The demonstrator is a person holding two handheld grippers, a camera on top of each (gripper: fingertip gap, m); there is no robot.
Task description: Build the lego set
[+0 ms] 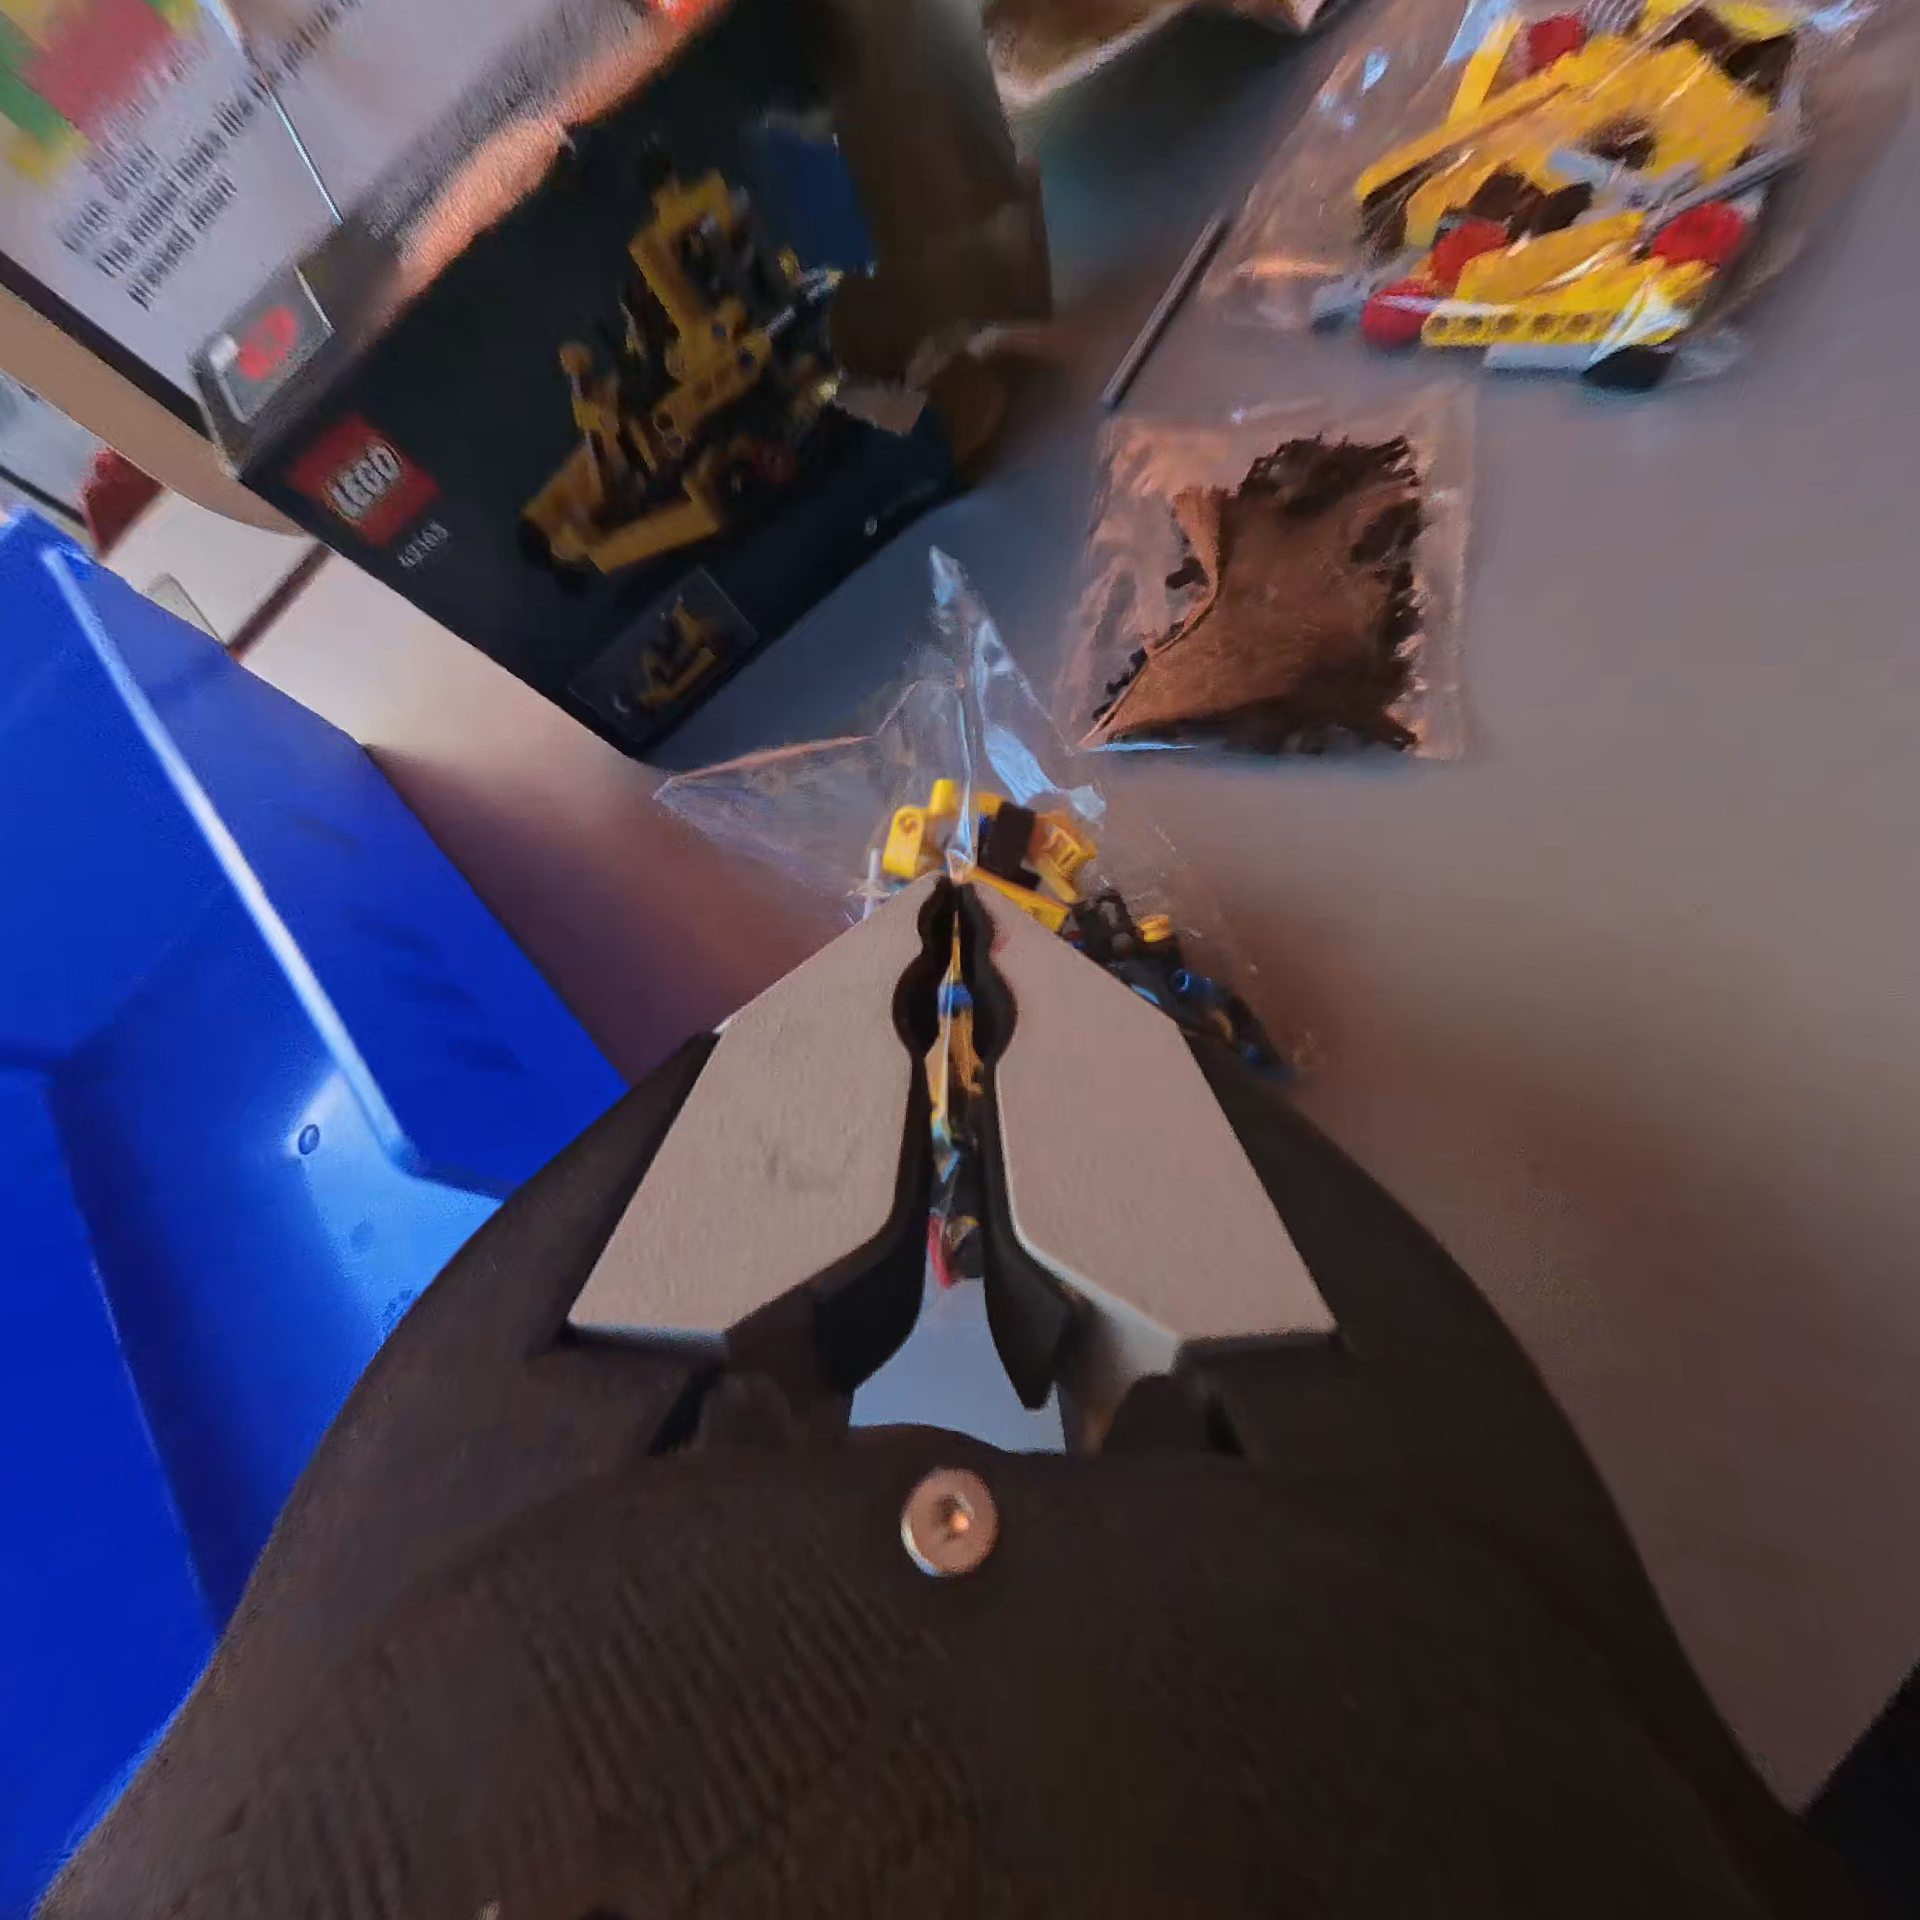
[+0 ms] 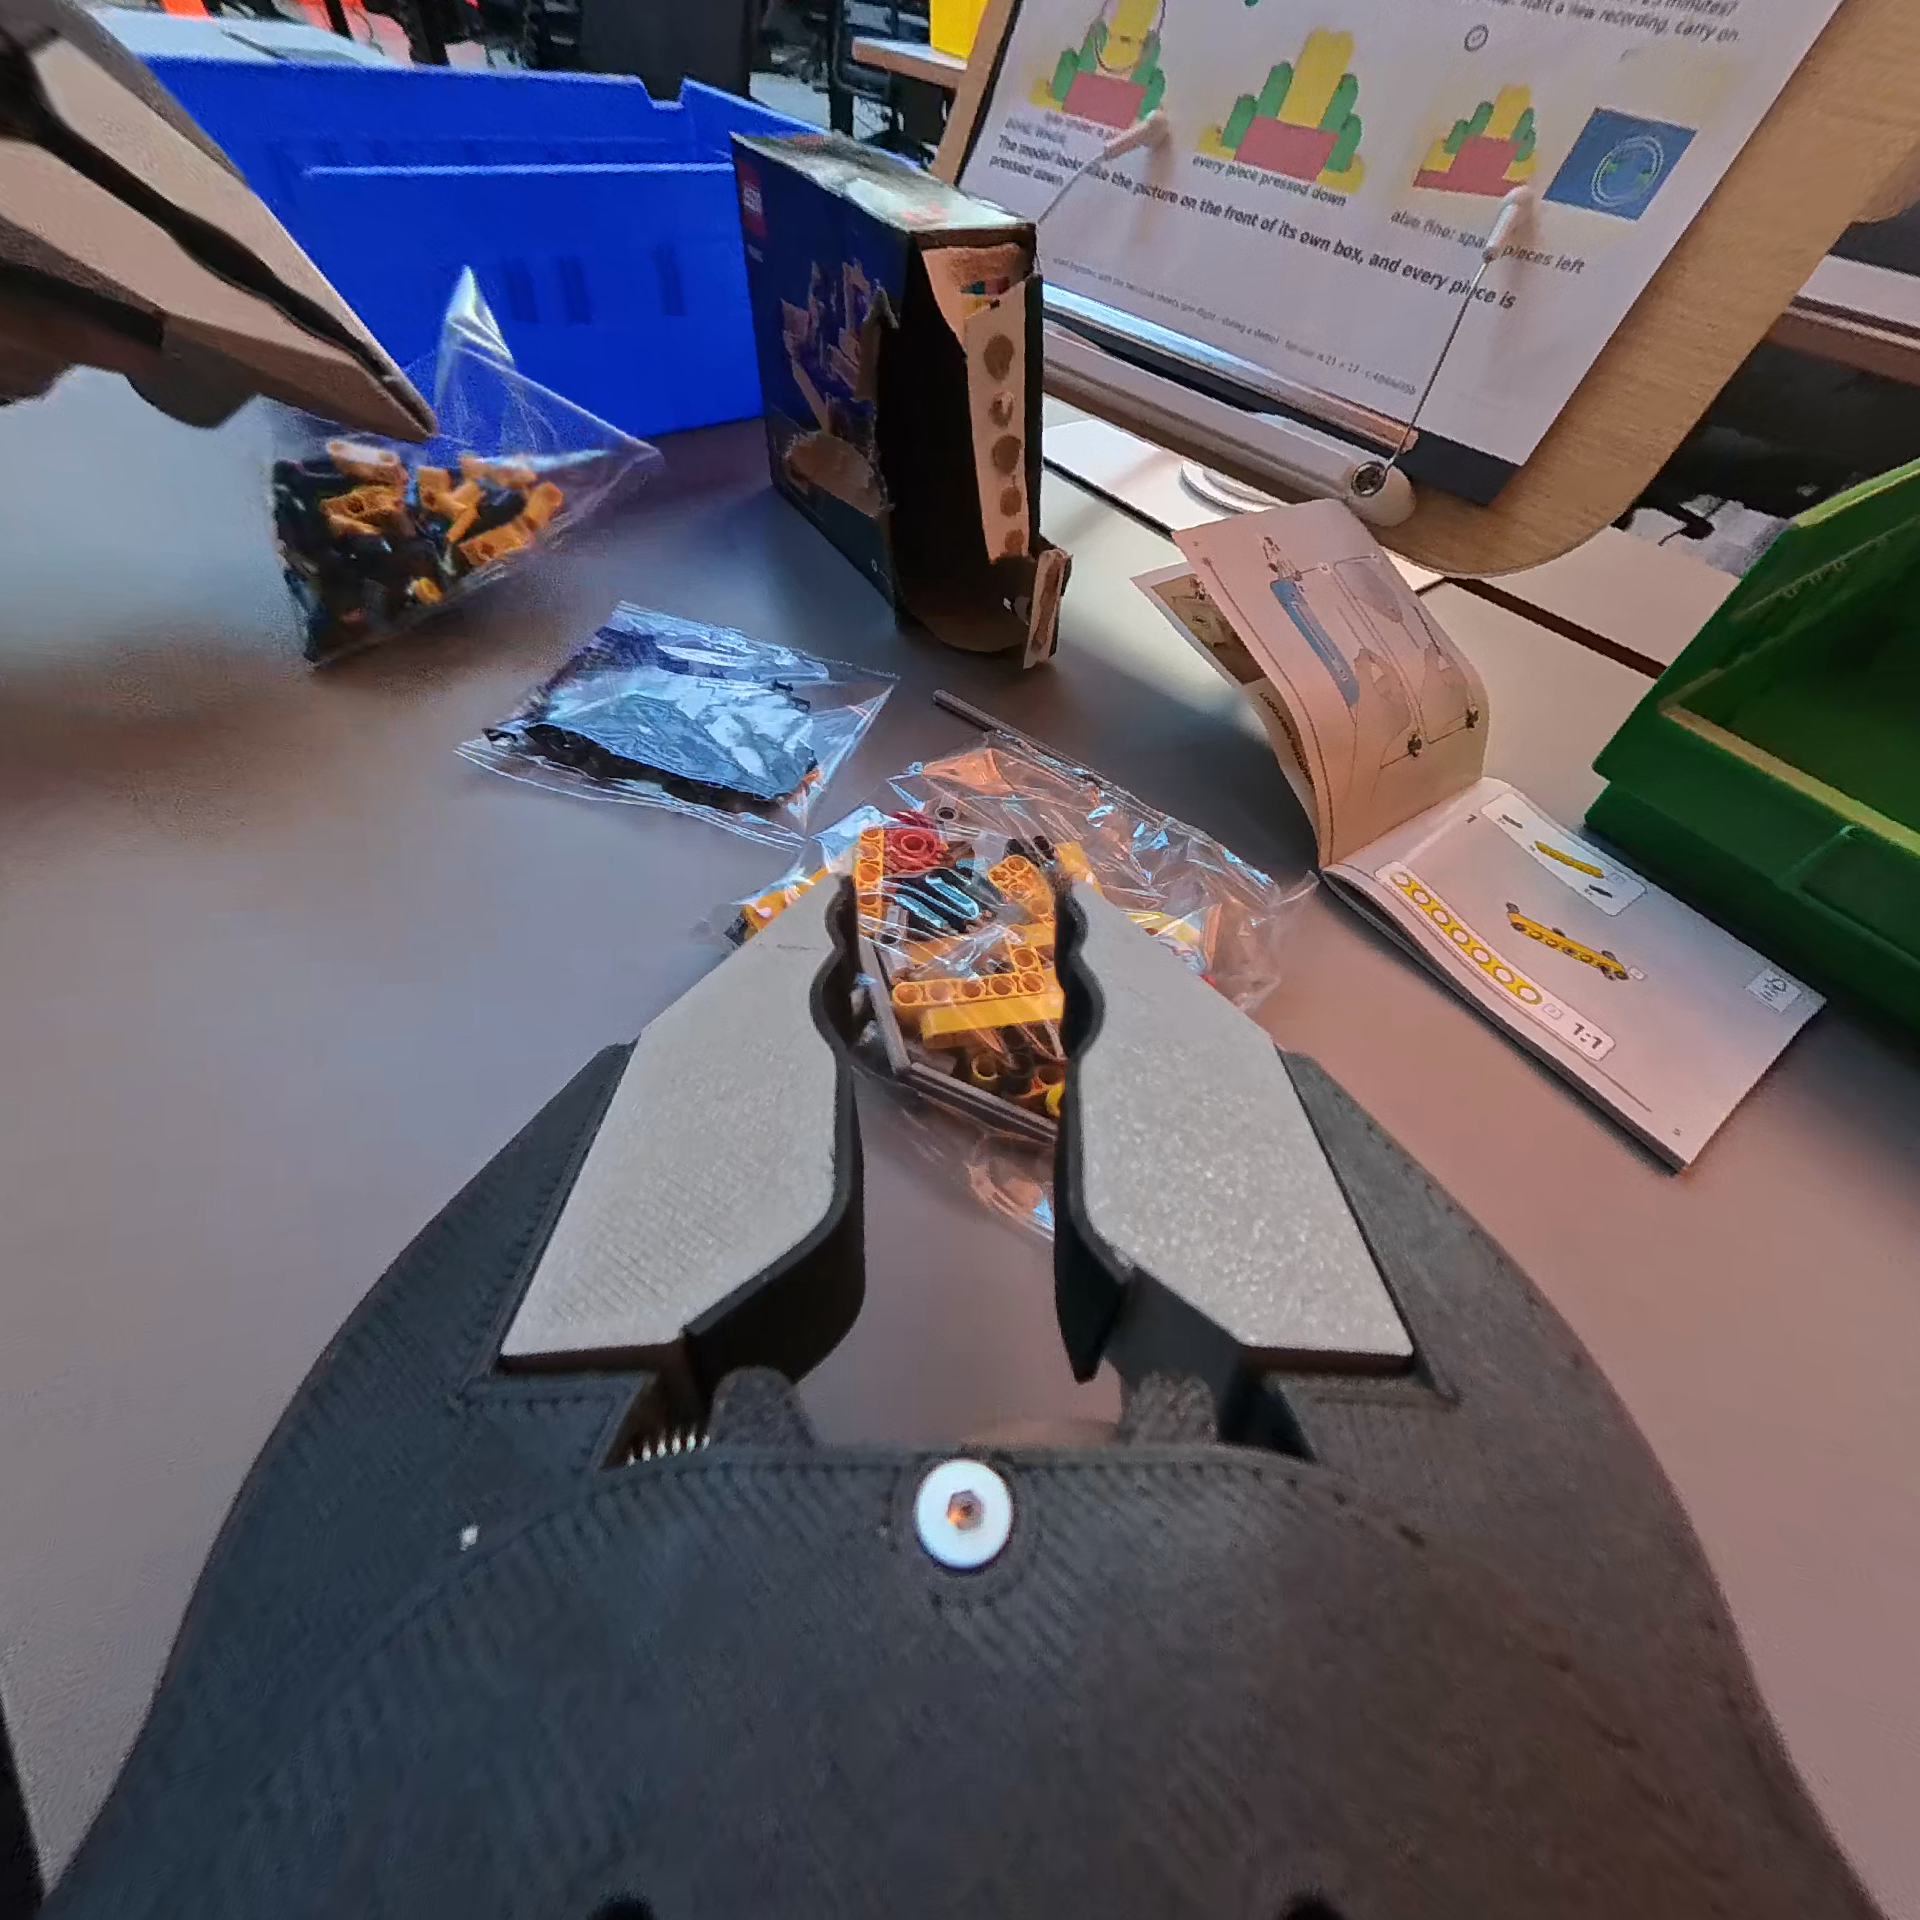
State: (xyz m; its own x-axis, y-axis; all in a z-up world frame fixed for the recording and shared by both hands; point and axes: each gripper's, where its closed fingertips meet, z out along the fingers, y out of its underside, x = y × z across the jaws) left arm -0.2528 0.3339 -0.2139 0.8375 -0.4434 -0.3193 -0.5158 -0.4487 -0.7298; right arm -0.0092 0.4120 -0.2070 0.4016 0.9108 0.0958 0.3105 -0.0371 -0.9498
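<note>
1. Grey desk [image 2: 312,935] carries clear bags of parts.
2. Left gripper [image 1: 954,883], jaws clenched on small bag [image 2: 416,520] of yellow-black pieces at upper left.
3. Right gripper [image 2: 951,904], jaws released, above yellow-beam bag [image 2: 1039,935].
4. Motion-blurred box [image 1: 582,436].

Left wrist view: motion-smeared, warm brownish cast. The box [image 1: 644,416] and the sheet behind it are streaked, print unreadable. The blue bin [image 1: 208,1039] left of the box is clean, saturated. Dark bag [image 1: 1278,603] right of the box reads brown from glare.

Right wrist view: sharper, even indoor light, soft shadows on the table [image 2: 260,987]. Orange-white glare on the clear bag [image 2: 1039,935] in front of the box; white sheen on the dark bag. Left gripper [image 2: 416,421] left of the box is soft. Both views bend at the edges, fisheye.
</note>
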